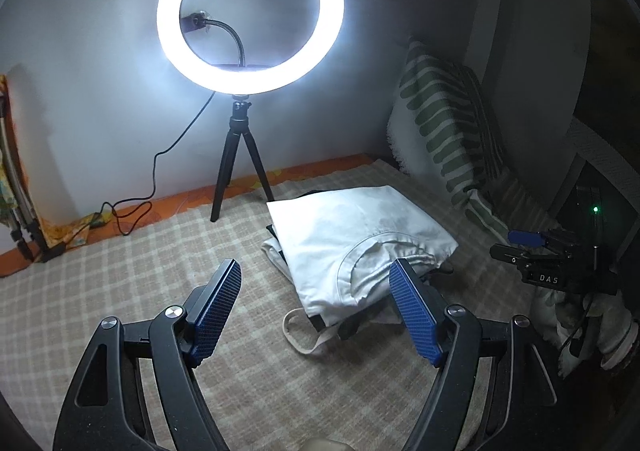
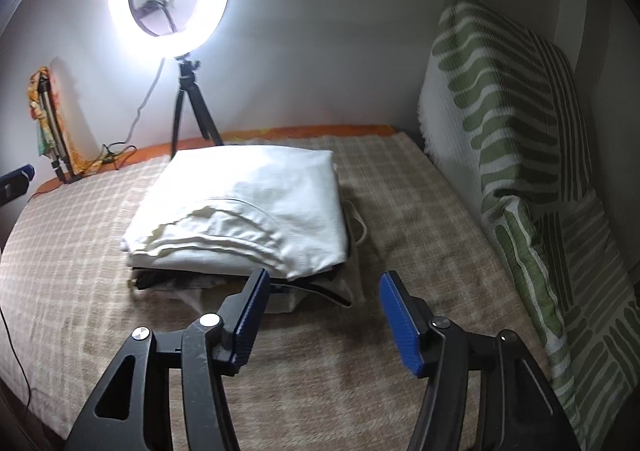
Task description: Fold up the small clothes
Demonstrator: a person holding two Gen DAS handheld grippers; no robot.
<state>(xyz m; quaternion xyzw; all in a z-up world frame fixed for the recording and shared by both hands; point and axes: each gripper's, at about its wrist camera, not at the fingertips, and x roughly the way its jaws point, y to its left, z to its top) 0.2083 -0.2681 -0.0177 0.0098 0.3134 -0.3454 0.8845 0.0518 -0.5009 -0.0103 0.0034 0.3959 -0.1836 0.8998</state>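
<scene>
Folded white garment [image 1: 352, 235] tops a small stack of clothes on the checked beige blanket [image 1: 120, 291], just ahead of the left gripper [image 1: 316, 315], whose blue pads stand wide apart and hold nothing; its right pad overlaps the garment's collar in view. From the right wrist view, the right gripper [image 2: 322, 317] also gapes empty, the stack just ahead and slightly left. Beyond glows a ring light [image 1: 250, 13]; green-striped pillows [image 2: 508, 99] stand to the right.

Dark clothes [image 2: 192, 283] mostly hidden beneath white shirt [image 2: 248, 203].
</scene>
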